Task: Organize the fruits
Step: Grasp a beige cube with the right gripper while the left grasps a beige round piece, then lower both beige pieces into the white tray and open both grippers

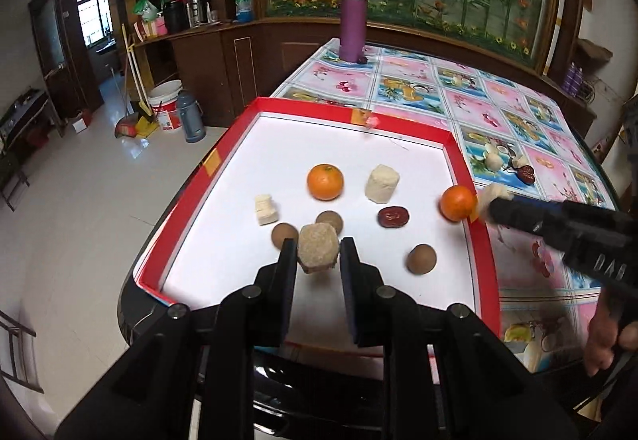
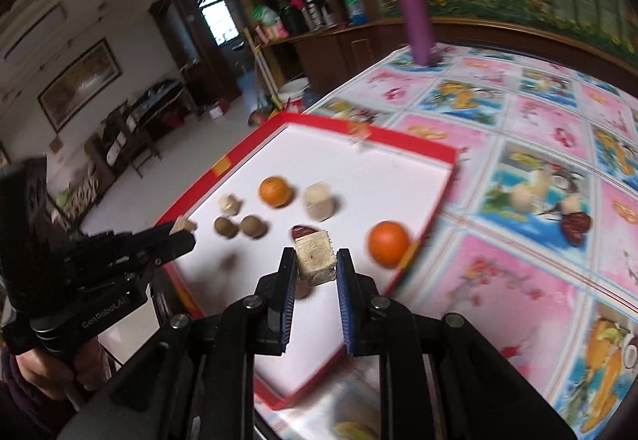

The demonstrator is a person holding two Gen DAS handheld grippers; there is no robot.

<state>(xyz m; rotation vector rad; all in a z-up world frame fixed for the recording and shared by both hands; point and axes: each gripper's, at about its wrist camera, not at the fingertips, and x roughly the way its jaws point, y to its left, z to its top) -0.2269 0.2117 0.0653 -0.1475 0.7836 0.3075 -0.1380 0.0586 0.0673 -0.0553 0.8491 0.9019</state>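
A red-rimmed white tray (image 1: 454, 145) holds two oranges (image 1: 325, 181), a pale chunk (image 1: 382, 183), a small pale piece (image 1: 266, 209), a red date (image 1: 393, 217) and brown round fruits (image 1: 421, 259). My left gripper (image 1: 318, 254) is shut on a tan sugarcane chunk (image 1: 318, 248) above the tray's near part. My right gripper (image 2: 317, 260) is shut on a pale sugarcane chunk (image 2: 315, 254) above the tray's right side; it also shows in the left wrist view (image 1: 492, 201), beside the second orange (image 1: 457, 203).
A purple bottle (image 1: 351, 21) stands at the table's far edge. A red date (image 2: 575, 226) and pale pieces (image 2: 522, 197) lie on the flowered tablecloth (image 2: 498, 280) right of the tray. The table's left edge drops to the floor.
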